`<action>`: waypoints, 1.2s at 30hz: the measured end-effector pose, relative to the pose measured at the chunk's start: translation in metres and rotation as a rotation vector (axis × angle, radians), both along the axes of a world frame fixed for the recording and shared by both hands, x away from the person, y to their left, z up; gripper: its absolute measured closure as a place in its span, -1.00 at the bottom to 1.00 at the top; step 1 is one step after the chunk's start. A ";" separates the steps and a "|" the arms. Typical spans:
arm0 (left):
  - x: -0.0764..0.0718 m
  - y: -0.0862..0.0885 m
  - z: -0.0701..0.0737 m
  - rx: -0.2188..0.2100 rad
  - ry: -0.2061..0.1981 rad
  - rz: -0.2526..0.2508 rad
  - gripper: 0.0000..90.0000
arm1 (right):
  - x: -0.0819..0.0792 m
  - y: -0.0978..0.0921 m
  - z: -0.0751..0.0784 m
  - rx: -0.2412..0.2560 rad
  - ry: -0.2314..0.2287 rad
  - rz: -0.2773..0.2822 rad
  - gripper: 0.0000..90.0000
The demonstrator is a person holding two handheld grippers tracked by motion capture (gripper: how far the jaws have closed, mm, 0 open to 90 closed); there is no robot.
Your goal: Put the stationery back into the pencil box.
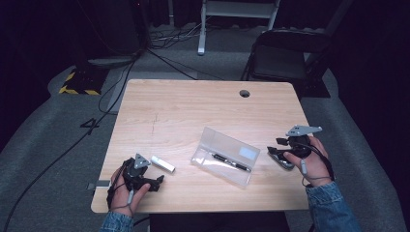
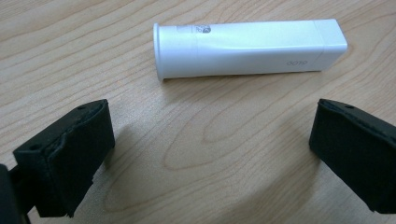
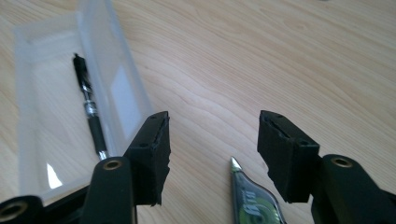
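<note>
Left tongs [image 1: 155, 180]: jaws spread wide, low over the wooden worktop [image 1: 193, 106] at its near left edge, holding nothing. A white glue stick [image 2: 247, 46] lies flat just ahead of the jaws, crosswise to them and clear of both. Right tongs [image 3: 212, 154]: jaws spread, nothing pinched. A correction-tape dispenser [image 3: 250, 200] with a green label lies on the worktop between them, its tip pointing forward. An open clear plastic pencil case [image 1: 225, 155] at centre contains a black pen [image 1: 231, 162].

Left hand-held gripper [image 1: 155, 181] jaws wide – right hand-held gripper [image 1: 273, 151] seemingly part-open.
</note>
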State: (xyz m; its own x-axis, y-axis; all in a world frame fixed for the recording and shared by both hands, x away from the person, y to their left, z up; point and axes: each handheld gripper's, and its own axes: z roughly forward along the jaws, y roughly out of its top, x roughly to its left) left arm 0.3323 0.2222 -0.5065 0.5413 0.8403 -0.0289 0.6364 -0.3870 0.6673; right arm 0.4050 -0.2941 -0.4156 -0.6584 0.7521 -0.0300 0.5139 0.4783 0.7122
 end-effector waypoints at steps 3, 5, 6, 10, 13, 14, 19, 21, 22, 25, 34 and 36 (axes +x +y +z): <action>0.000 0.000 0.000 0.001 0.000 0.000 -0.99 | 0.002 -0.004 -0.003 -0.039 0.011 -0.026 -0.02; 0.000 0.000 0.000 0.000 0.000 0.000 -0.99 | 0.004 -0.008 -0.005 -0.051 0.031 -0.036 -0.02; 0.000 0.000 0.000 0.001 0.000 0.000 -0.99 | 0.004 -0.009 -0.007 -0.049 0.043 -0.042 -0.03; 0.000 0.000 0.000 0.001 0.000 0.000 -0.99 | 0.008 -0.013 -0.014 -0.067 0.086 -0.060 -0.05; 0.000 0.000 0.000 0.000 0.000 0.000 -0.99 | 0.010 -0.016 -0.019 -0.082 0.111 -0.066 -0.06; 0.000 0.000 0.000 0.001 0.001 0.001 -0.99 | 0.011 -0.016 -0.021 -0.084 0.118 -0.069 -0.07; 0.000 0.000 0.000 0.000 0.000 0.001 -0.99 | 0.014 -0.019 -0.028 -0.097 0.145 -0.077 -0.09; 0.000 0.000 0.000 0.001 0.000 0.000 -0.99 | 0.015 -0.020 -0.030 -0.102 0.154 -0.078 -0.09; 0.000 0.000 0.000 0.000 0.000 0.001 -0.99 | 0.015 -0.021 -0.032 -0.106 0.155 -0.082 -0.10; 0.000 0.000 0.000 0.001 0.000 0.000 -0.99 | 0.016 -0.022 -0.035 -0.113 0.167 -0.081 -0.12; 0.000 0.000 0.000 0.001 0.001 -0.002 -0.99 | 0.020 -0.026 -0.043 -0.131 0.189 -0.085 -0.14; 0.000 0.000 0.000 0.002 0.000 -0.002 -0.99 | 0.021 -0.026 -0.046 -0.140 0.192 -0.084 -0.15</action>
